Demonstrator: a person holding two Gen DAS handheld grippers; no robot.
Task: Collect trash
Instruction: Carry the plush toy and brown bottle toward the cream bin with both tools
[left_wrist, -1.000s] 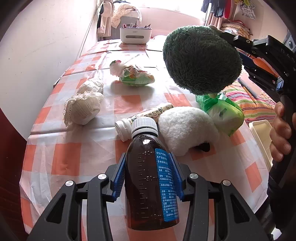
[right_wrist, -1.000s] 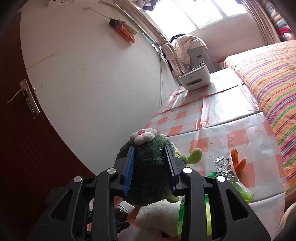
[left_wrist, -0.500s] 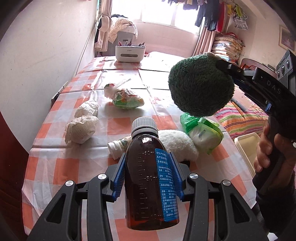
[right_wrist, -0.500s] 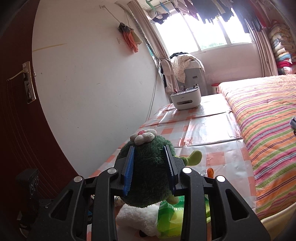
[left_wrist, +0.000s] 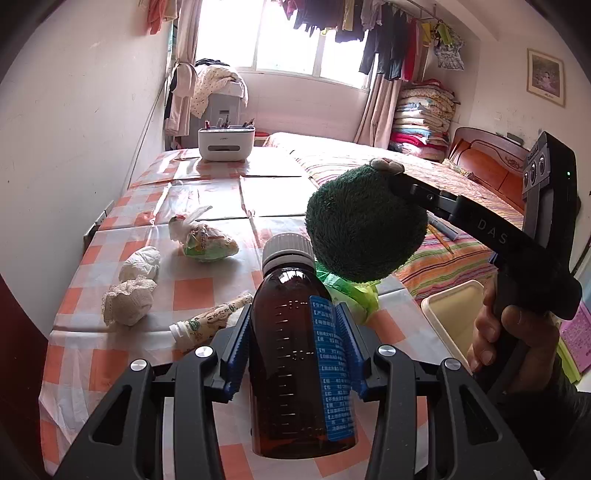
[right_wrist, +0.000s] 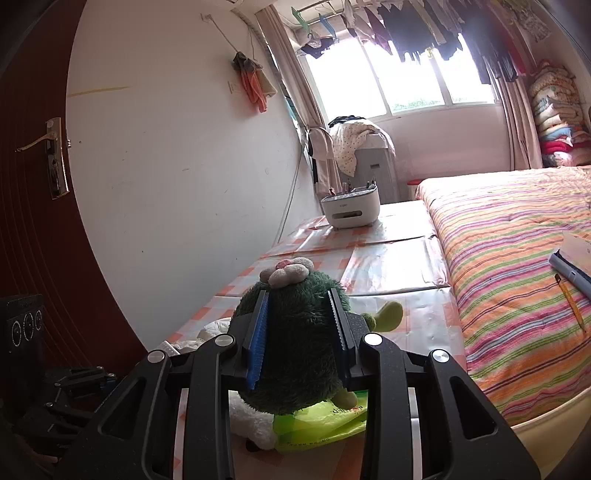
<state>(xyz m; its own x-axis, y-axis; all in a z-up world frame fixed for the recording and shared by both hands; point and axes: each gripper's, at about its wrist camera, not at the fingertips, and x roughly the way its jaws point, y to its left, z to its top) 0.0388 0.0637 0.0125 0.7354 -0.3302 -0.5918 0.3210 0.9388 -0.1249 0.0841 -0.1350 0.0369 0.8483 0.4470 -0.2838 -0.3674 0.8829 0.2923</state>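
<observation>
My left gripper (left_wrist: 293, 349) is shut on a brown medicine bottle (left_wrist: 295, 369) with a white cap and blue label, held upright above the checked table (left_wrist: 110, 369). My right gripper (right_wrist: 299, 339) is shut on a dark green plush toy (right_wrist: 295, 354) with a small flower on top; it also shows in the left wrist view (left_wrist: 364, 225), lifted above the table. On the table lie a green plastic bag (right_wrist: 321, 424), a white plush piece (right_wrist: 251, 421), a small white bottle on its side (left_wrist: 207, 321), two crumpled white wads (left_wrist: 129, 304) and a snack bag (left_wrist: 207, 242).
A white organiser box (left_wrist: 226, 144) stands at the table's far end. A striped bed (right_wrist: 517, 280) runs along the right side with a pen and booklet on it. A cream bin (left_wrist: 454, 314) sits between table and bed. A wall and dark door are on the left.
Both grippers have risen and pulled back from the table, each keeping its object. The plush toy and bottle are higher, and more of the room shows.
</observation>
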